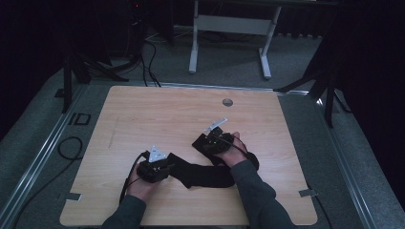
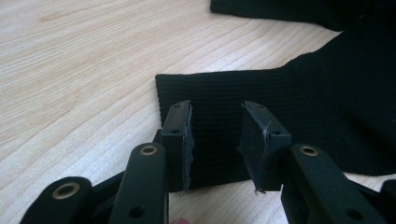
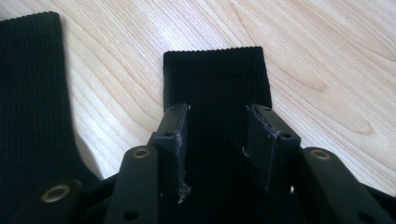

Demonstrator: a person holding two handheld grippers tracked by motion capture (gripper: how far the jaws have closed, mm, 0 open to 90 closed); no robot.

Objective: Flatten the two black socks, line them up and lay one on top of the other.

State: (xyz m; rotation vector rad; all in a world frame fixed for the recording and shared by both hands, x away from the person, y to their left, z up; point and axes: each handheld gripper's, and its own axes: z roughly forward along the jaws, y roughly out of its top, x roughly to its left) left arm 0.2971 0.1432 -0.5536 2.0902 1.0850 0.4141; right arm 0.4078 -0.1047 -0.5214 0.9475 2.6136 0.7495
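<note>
Socks, black, two of them it looks like, lie lower centre of the high view on the tabletop [image 1: 143, 109]: one sock [image 1: 205, 175] stretched flat between the two hands, second sock [image 3: 28, 93] seen at left edge of the right gripper view, beside the first.

Step in hand, my read: laying out / pairing the socks, prob. before a fold. Each gripper sits over one end of the stretched sock.

Left gripper [image 2: 215, 140]: jaws partly apart, straddling the ribbed end of the sock [image 2: 280, 112]. Fabric lies flat between the pads, no pinch visible, so not gripping as far as I can tell. Left hand [image 1: 141, 183] low at lower left of centre, gripper pointing right along the sock.

Right gripper [image 3: 218, 140]: jaws partly apart over the ribbed cuff [image 3: 217, 74], nothing clamped, cloth flat underneath. Right hand [image 1: 234, 150] right of centre, forearm coming in from bottom, gripper angled to upper left.

Next move prob. needs: both grippers down onto the cloth, close on an edge, lift w/o dragging the other sock. Thin flat fabric, so pads must catch the edge or they'll slide off.
</note>
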